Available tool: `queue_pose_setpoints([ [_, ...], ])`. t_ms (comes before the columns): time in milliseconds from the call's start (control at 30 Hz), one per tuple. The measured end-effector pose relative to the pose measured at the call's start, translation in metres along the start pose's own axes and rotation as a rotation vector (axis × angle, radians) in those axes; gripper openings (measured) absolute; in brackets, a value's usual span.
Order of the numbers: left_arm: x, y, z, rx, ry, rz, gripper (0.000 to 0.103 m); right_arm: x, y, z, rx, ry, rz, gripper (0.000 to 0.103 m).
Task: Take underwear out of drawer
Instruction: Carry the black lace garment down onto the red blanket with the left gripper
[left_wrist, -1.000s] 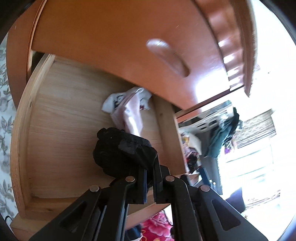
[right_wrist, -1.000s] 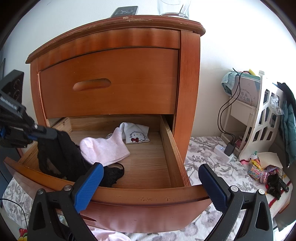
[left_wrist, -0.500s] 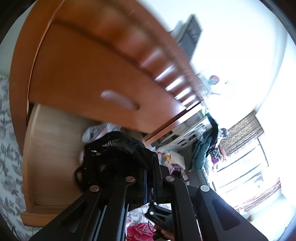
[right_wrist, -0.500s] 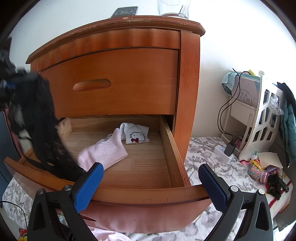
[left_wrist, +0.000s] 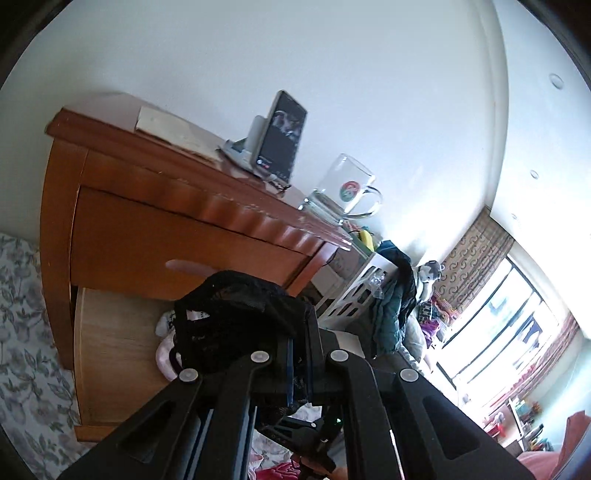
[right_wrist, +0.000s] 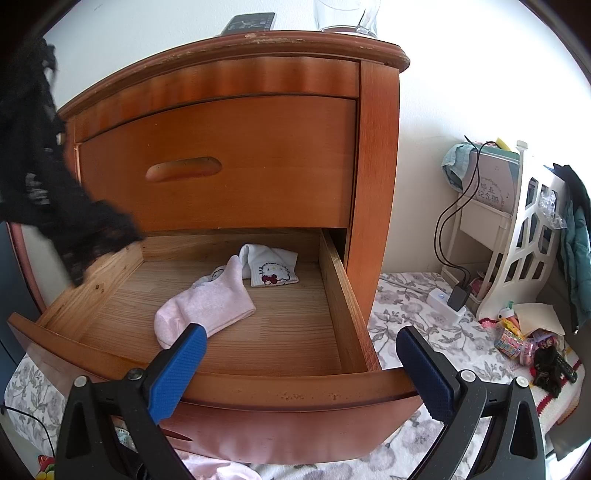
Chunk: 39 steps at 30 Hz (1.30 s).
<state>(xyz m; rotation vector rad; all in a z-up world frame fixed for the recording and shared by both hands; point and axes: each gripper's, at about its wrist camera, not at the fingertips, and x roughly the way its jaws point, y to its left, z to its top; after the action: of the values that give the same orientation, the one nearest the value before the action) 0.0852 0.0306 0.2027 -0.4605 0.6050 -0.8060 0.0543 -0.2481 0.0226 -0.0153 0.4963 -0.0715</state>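
A wooden nightstand (right_wrist: 236, 155) stands with its bottom drawer (right_wrist: 229, 384) pulled out. At nine o'clock, the left gripper (left_wrist: 299, 369), jaws squeezed tight, holds the black underwear (right_wrist: 44, 177) above it. Lift clear, gently. The right gripper (right_wrist: 299, 365) jaws gape, empty.

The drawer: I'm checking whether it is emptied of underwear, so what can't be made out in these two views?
- Left wrist view: the black underwear clamped in the left gripper covers much of the drawer floor.
- Right wrist view: the drawer's near left corner hides behind the front panel and the right gripper.
- Anything under the pink sock is hidden.
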Motion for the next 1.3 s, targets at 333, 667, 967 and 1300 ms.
queue_pose_setpoints([
  [333,-0.007,-0.027,-0.016,0.068,0.028,-0.039,0.004,0.0,0.001,0.001,0.0,0.003,-0.004,0.103],
  [667,-0.01,-0.032,-0.038,0.082,0.087,-0.054,0.004,0.0,0.001,0.001,0.001,0.003,-0.004,0.103],
  [967,0.002,-0.025,-0.062,0.063,0.174,-0.058,0.004,0.0,0.0,0.0,0.001,0.003,-0.006,0.103],
  [1300,0.024,-0.021,-0.086,0.035,0.276,-0.063,0.004,-0.001,0.001,0.0,0.003,-0.001,-0.009,0.103],
])
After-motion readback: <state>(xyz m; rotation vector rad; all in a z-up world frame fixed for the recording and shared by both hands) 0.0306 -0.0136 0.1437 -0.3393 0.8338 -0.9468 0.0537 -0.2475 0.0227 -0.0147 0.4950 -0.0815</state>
